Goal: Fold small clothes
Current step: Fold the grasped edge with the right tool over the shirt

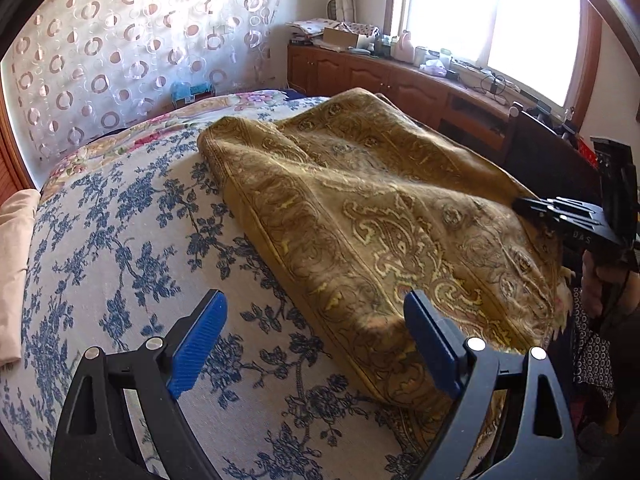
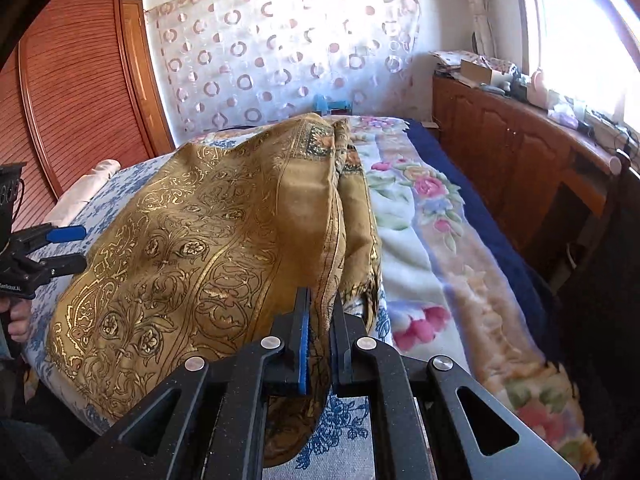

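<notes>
Right hand-held gripper (image 2: 320, 344) is pinching the gold cloth (image 2: 208, 248) edge, long side running away ahead, while the left hand-held gripper (image 1: 316, 340), spread wide, sits just beside its near corner.

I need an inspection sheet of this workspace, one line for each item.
Surface: bed under a blue floral sheet; flowered blanket on its far side.
Job's things: gold patterned cloth, rumpled on the bed.
Clutter: beige fabric at the bed's edge.
Grippers: left gripper open, nothing between its jaws; right gripper shut on the cloth's edge.
Cables: wires on the cabinet top.
Surroundings: wooden cabinet with small items, window, circle-pattern curtain, slatted wardrobe.
</notes>
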Motion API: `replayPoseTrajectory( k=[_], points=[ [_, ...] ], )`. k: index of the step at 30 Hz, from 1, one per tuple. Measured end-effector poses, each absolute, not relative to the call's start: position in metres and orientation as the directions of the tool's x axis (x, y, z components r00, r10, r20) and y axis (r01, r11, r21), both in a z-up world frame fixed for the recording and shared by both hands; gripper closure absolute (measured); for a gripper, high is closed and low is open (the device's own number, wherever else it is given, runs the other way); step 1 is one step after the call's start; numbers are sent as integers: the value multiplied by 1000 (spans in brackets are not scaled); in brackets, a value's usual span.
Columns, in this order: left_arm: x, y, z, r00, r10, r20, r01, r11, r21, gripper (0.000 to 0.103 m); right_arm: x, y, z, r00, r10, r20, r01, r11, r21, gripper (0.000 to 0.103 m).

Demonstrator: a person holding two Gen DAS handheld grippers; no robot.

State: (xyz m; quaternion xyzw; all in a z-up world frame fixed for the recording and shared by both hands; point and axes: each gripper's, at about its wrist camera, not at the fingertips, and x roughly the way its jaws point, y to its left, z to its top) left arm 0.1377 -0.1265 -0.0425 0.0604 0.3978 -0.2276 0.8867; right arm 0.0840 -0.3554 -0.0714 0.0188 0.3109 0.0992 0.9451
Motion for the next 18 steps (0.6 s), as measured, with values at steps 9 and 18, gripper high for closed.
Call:
replayPoseTrajectory(
  k=[9,18],
  points=[
    [139,-131,-57,552,-340,-761,446,892,-74,12,83,-362,-62,799,188,-572,-183,981,66,78],
    [137,-114,-45,634,-338,-695,376,921,-106,12,137,-364,-11,805,226,-548,-244,969,40,59]
  ],
)
